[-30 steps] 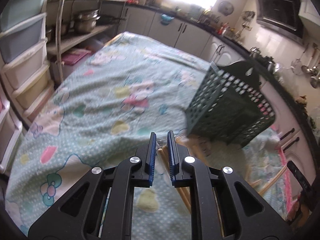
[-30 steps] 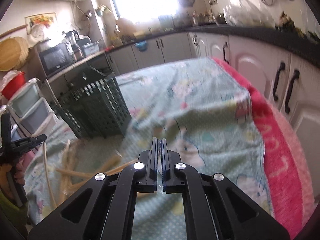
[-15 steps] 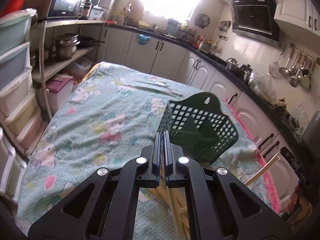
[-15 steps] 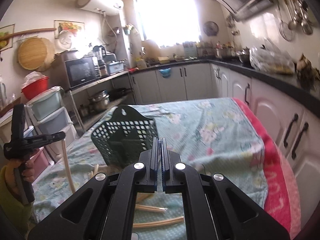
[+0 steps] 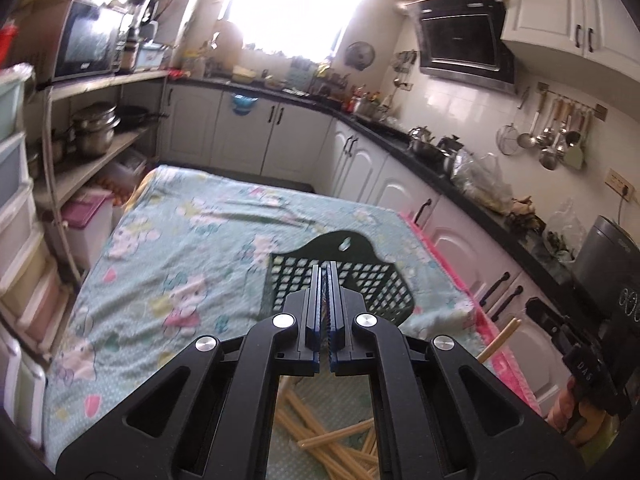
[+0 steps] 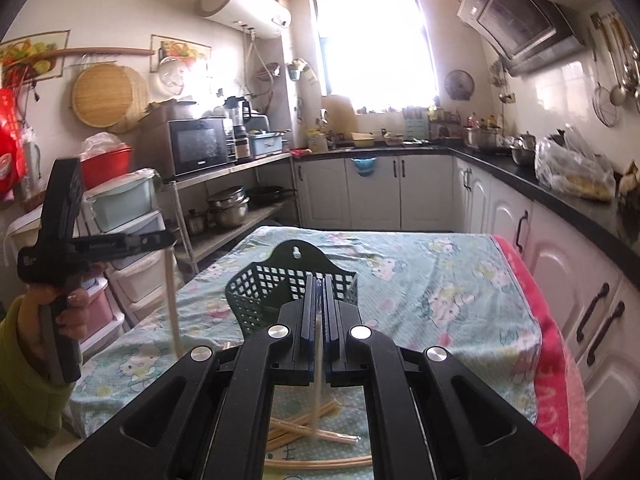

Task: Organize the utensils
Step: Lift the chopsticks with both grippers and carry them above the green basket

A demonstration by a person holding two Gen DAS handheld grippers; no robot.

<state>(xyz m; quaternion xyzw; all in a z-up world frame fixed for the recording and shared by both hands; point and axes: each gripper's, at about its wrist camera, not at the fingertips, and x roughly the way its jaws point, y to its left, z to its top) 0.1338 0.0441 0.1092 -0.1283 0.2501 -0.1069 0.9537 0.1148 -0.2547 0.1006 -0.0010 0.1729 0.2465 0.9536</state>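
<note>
A dark green mesh basket [image 5: 352, 280] [image 6: 280, 288] stands upright on the teal cartoon-print tablecloth [image 5: 180, 264]. Several wooden chopsticks [image 5: 328, 436] [image 6: 304, 432] lie loose on the cloth in front of it. My left gripper [image 5: 324, 268] is shut; the right wrist view shows it [image 6: 170, 238] raised, with one chopstick [image 6: 173, 300] hanging from its tips. My right gripper [image 6: 317, 278] is shut on another chopstick [image 6: 318, 380] that hangs down between its fingers. From the left wrist view it [image 5: 532, 306] is at the right edge, its chopstick [image 5: 500, 340] slanting down.
Stacked plastic drawers [image 5: 16, 216] and a shelf with steel pots [image 5: 96, 128] line the table's left side. White cabinets [image 5: 452, 248] under a black counter run along the right. A pink towel edge [image 6: 556, 360] hangs off the table's right side.
Both grippers have risen from the pile, each lifting one chopstick. The left jaws closed from slightly apart. The basket now sits lower and smaller in both views.
</note>
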